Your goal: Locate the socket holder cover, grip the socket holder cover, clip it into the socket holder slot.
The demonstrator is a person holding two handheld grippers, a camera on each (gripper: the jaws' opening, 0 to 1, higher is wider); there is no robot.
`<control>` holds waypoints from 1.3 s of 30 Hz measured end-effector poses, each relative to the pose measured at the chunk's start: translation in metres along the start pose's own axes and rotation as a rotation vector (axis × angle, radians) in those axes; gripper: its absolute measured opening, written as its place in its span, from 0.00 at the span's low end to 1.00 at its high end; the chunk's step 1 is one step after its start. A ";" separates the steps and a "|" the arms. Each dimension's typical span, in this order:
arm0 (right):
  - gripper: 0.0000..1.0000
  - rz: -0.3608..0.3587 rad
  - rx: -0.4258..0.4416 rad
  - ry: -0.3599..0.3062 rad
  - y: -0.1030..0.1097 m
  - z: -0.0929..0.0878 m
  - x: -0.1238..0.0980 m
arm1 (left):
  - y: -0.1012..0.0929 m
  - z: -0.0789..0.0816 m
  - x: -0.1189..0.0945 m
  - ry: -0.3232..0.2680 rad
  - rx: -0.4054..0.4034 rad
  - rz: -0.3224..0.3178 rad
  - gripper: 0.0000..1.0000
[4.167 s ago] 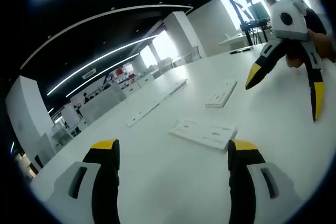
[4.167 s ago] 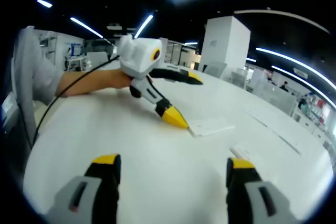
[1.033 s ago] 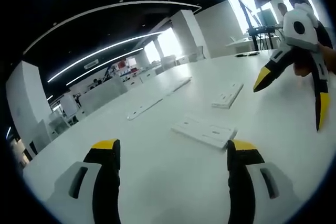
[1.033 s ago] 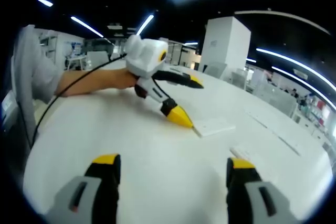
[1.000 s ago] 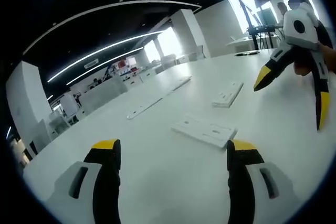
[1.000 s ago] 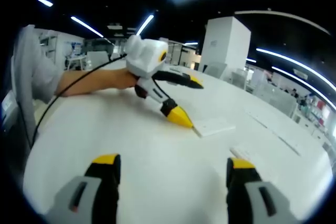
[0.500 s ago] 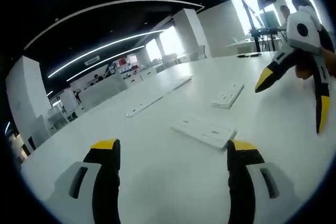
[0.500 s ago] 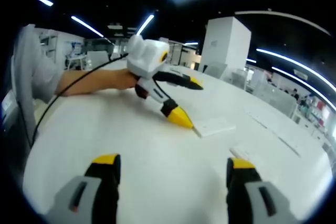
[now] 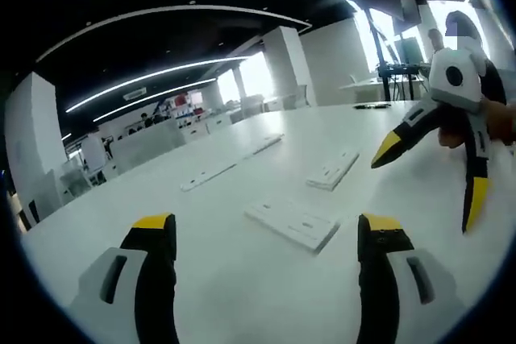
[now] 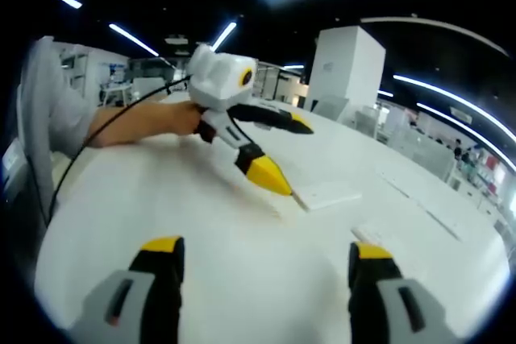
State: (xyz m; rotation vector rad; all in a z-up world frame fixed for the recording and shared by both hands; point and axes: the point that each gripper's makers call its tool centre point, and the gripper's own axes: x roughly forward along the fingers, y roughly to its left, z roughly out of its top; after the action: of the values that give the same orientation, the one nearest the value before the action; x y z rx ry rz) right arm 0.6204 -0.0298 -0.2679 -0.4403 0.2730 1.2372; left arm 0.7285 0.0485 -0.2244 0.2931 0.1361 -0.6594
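Note:
On the white table lies a flat white socket plate (image 9: 292,224), just ahead of my left gripper (image 9: 264,227), which is open with nothing between its jaws. A second white plate (image 9: 331,171) lies farther back. I cannot tell which of them is the cover. In the left gripper view my right gripper (image 9: 427,175) hangs open above the table at the right, held by a hand. In the right gripper view my right gripper (image 10: 266,249) is open and empty, and the left gripper (image 10: 284,151) is spread open with its lower tip near a white plate (image 10: 326,193).
Two long white strips (image 9: 208,175) (image 9: 264,144) lie farther back on the table. A person's sleeve and arm (image 10: 121,122) with a black cable reach in from the left. Desks, chairs and pillars stand far behind. The table (image 10: 201,223) is bare near the right gripper.
The left gripper view has shifted, so the plates sit lower and more to the left. In the right gripper view the left gripper has lifted slightly up and left. Both stay open.

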 end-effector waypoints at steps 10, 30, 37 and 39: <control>0.88 0.007 0.028 -0.031 -0.005 0.007 -0.004 | -0.020 0.022 -0.009 -0.091 -0.067 -0.056 0.91; 0.95 -0.027 0.176 -0.327 -0.013 0.066 -0.040 | -0.039 0.063 -0.026 -0.235 -0.135 -0.094 0.89; 0.95 -0.063 0.216 -0.424 -0.024 0.086 -0.062 | -0.044 0.079 -0.034 -0.292 -0.161 -0.107 0.89; 0.95 -0.079 0.235 -0.465 -0.030 0.092 -0.071 | -0.047 0.083 -0.036 -0.306 -0.175 -0.120 0.89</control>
State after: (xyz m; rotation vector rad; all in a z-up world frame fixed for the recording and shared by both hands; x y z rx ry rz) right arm 0.6238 -0.0547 -0.1503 0.0442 0.0012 1.1769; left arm 0.6737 0.0090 -0.1485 0.0140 -0.0822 -0.7977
